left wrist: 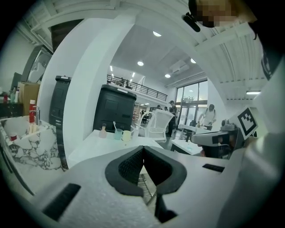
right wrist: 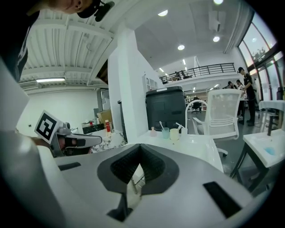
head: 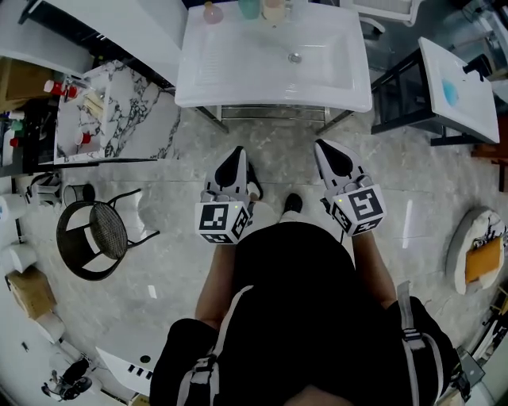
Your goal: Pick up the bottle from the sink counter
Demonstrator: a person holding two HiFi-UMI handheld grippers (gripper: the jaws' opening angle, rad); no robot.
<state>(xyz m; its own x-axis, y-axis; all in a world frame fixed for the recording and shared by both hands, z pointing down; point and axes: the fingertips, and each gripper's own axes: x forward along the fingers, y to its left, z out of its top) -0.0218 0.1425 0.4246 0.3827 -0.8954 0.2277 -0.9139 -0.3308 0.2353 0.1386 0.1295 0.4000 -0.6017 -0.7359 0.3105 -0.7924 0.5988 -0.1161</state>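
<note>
White sink counter point(head: 198, 79) fills the top of the head view. The pink bottle point(head: 213, 13) stands at its back edge, beside a teal cup point(head: 248, 8) and a cream cup point(head: 274, 9). Bare grey floor point(head: 278, 151) separates its front edge from the left gripper point(head: 235, 151) and right gripper point(head: 324, 145).

Left gripper view: jaws closed and empty, bottle point(left wrist: 103, 132) well ahead, a thin stick point(left wrist: 115, 126) in the teal cup.

Right gripper view: jaws closed on nothing, bottle point(right wrist: 153, 131) far ahead, left of both cups.

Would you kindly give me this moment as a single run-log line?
stage: pre-grasp | left gripper: shut, empty | right gripper: shut, empty | bottle: on sink counter, untouched
</note>
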